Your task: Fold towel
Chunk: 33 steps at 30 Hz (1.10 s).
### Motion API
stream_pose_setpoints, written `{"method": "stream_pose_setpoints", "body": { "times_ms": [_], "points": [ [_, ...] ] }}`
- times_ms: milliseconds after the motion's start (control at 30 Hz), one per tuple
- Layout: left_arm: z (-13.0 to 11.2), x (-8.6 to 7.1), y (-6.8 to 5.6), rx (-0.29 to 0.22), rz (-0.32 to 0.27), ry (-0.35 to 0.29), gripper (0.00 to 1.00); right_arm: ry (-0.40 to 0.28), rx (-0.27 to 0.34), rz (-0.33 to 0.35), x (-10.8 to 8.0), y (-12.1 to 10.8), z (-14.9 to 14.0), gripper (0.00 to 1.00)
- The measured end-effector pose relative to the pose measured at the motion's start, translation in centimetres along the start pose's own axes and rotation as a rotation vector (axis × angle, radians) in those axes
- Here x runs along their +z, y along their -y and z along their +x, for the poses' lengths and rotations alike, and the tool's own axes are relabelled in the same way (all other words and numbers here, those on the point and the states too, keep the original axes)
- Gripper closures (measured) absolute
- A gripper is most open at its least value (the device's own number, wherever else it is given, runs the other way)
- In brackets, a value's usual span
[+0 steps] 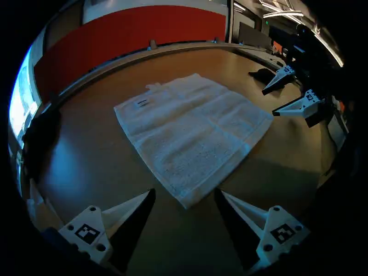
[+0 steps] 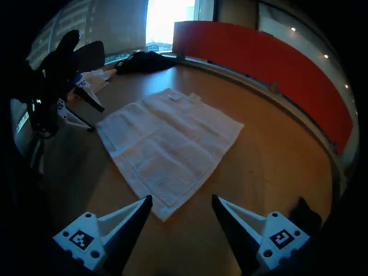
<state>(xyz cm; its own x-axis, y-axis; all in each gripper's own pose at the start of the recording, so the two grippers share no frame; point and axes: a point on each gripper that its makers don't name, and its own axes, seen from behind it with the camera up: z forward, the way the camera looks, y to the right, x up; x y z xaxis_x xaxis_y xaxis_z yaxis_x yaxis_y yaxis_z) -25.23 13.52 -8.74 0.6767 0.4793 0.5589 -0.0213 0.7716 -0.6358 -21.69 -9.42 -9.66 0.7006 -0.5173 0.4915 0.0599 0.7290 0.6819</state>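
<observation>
White terry towel (image 1: pixel 193 133) lies spread flat on the brown wooden table (image 1: pixel 87 161), roughly mid-table, with faint crease lines crossing it. A small tag (image 1: pixel 142 102) sits near its far corner, beside a little tab of cloth sticking out from the edge. Left gripper view: left gripper (image 1: pixel 184 191) has its jaws wide apart and nothing between them. The towel's near corner points into the gap between the two fingers, and neither finger presses on it. Whether the fingers touch the table cannot be told. Right gripper (image 1: pixel 268 103) shows farther off at the towel's right-hand corner, jaws apart, tips just beside the towel's edge. A black heap (image 1: pixel 262 73) lies on the table behind it. Right gripper view: right gripper (image 2: pixel 181 197) is also spread wide and holds nothing. The towel (image 2: pixel 165 142) lies ahead of it, its near corner just inside the gap and free of both fingers. The tag (image 2: pixel 174 96) is at the far edge. Left gripper (image 2: pixel 98 120) appears at the towel's left corner, fingers apart, tips close to the cloth; contact cannot be told. The hand holding it is dark and unclear. A red panel (image 2: pixel 257 60) runs along the table's far rim. A bright window (image 2: pixel 165 23) stands beyond, with a dark bundle (image 2: pixel 142 62) on the table below it.
</observation>
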Motion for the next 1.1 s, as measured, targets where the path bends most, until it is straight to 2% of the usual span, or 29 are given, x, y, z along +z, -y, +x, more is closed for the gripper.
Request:
{"method": "stream_pose_setpoints", "body": {
  "times_ms": [467, 600, 867, 1100],
  "points": [
    [-0.8, 0.8, -0.5, 0.001, -0.015, 0.037, 0.06, 0.031, -0.006, 0.029, 0.5, 0.8, -1.3, 0.04],
    [-0.8, 0.9, -0.5, -0.006, -0.016, 0.041, 0.07, 0.050, -0.010, 0.046, 0.7, 1.2, -1.8, 0.12],
    [-0.8, 1.0, -0.1, -0.011, -0.005, 0.047, 0.18, 0.065, -0.007, 0.067, 1.1, 1.6, -2.2, 0.24],
    [-0.7, 1.0, 0.0, -0.019, 0.012, 0.056, 0.25, 0.066, 0.004, 0.089, 1.0, 2.0, -2.2, 0.40]
  ]
}}
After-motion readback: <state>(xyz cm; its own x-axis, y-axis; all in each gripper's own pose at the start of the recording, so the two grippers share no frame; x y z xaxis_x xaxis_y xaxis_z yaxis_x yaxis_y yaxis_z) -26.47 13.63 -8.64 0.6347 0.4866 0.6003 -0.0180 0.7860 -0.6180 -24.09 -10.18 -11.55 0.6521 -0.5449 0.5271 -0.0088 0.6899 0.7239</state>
